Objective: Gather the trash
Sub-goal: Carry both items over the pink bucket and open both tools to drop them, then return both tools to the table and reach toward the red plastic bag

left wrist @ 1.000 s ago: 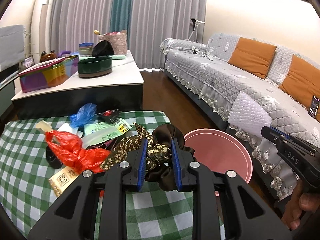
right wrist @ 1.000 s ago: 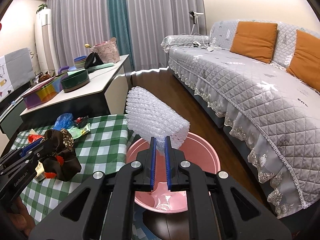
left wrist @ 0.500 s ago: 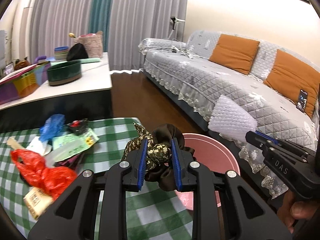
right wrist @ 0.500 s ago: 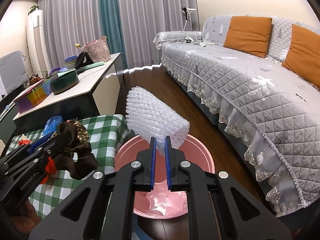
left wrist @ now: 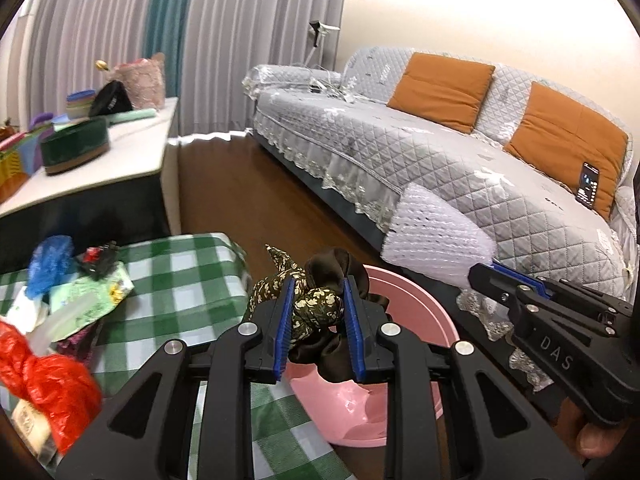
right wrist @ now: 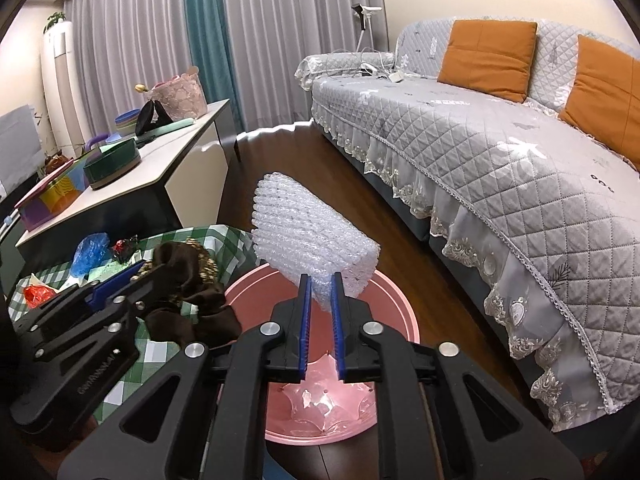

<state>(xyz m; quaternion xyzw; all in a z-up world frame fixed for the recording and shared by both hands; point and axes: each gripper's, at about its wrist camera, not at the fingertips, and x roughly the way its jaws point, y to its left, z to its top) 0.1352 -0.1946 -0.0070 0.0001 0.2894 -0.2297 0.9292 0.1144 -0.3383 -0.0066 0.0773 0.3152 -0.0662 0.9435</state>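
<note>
Left gripper [left wrist: 316, 312] was pinched on a brown floral scrunchie [left wrist: 320, 304], its blue pads pressed into the fabric on both sides, holding it above the near rim of the pink basin [left wrist: 416, 300], where the basin met the edge of the green checked tablecloth [left wrist: 176, 280]. Right gripper [right wrist: 320, 312] was clamped narrowly on the lower edge of a white bubble-wrap roll [right wrist: 312, 236], the roll tilted up and away, hanging over the pink basin's open mouth. The basin sat on dark wood floor [right wrist: 320, 168] between the table and the grey quilted sofa [right wrist: 500, 140]. Left on the cloth: a red plastic bag [left wrist: 44, 380], a blue plastic bag [left wrist: 50, 264], and a green printed packet [left wrist: 92, 292].
</note>
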